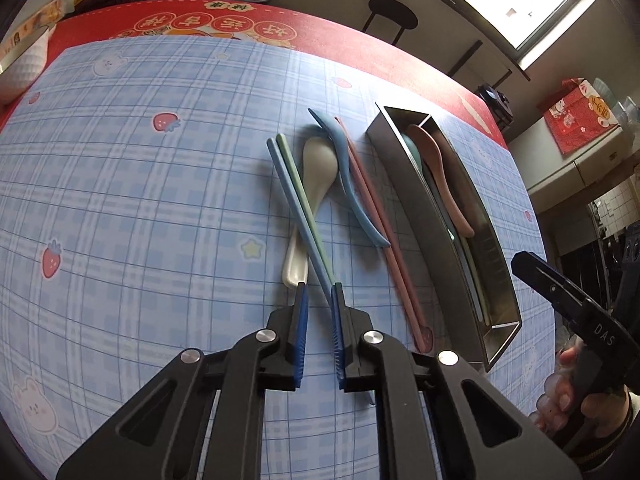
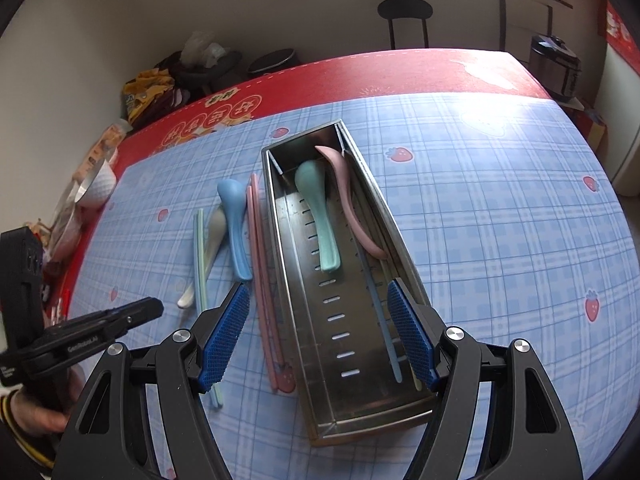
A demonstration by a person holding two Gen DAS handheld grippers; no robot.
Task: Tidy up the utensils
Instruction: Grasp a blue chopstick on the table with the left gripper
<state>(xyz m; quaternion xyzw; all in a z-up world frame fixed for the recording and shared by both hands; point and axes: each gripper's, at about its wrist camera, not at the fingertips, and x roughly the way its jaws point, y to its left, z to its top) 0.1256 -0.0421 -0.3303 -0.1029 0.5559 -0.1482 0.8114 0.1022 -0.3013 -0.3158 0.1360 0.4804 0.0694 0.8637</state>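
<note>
The right tool (image 2: 316, 286) is open wide. It holds nothing. It hangs over the near part of a long metal tray (image 2: 352, 412). Its left finger is over the counter (image 2: 500, 240) just left of the tray, and its right finger is over the tray's right wall.

In the tray lie a teal spoon (image 2: 320, 216) in the middle and a pink spoon (image 2: 352, 216) on the right side. A thin blue chopstick (image 2: 384, 328) lies along the right side too.

The left tool (image 1: 320, 288) is almost closed, with only a thin gap. Nothing is held in it. It points down at the near ends of the things left of the tray.

These things lie side by side on the counter. Two pink chopsticks (image 2: 260, 260) lie just beside the tray's left wall. Next comes a blue spoon (image 2: 234, 220). Then comes a white spoon (image 2: 214, 232). A green and blue pair of chopsticks (image 1: 298, 200) lies across the white spoon's handle. Their near end runs under the left tool's right finger.

The counter has a blue checked cloth with strawberries. A white cup (image 2: 100, 184) stands far off on the left edge.
</note>
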